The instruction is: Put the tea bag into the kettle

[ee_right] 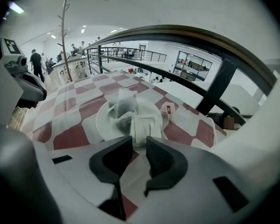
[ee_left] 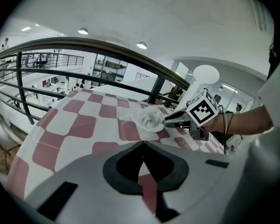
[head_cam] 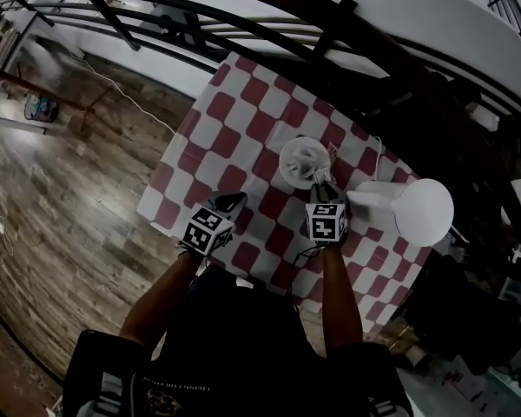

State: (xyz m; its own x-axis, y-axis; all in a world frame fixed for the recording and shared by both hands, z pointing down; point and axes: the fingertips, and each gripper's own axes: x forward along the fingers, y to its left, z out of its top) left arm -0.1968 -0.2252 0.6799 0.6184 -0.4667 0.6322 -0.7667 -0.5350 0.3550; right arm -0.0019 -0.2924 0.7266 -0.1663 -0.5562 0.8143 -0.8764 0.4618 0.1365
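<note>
Right gripper (ee_right: pixel 137 140) is pointing down onto the white saucer (ee_right: pixel 101 125), its jaws drawn narrow and, as far as I can judge, pinching the near edge of a white tea bag (ee_right: pixel 143 127) that is lying among the pile there. Beside it, the left gripper (ee_left: pixel 142 143), jaws together and empty, is hovering over the checked worktop (ee_left: pixel 84 125). Nothing is going into the white kettle (head_cam: pixel 421 208) yet; it is standing near the saucer, so the lift and the carry across are both waiting to be done.

Checkered table (head_cam: pixel 243 137) stands beside a black railing (ee_right: pixel 191 34).
</note>
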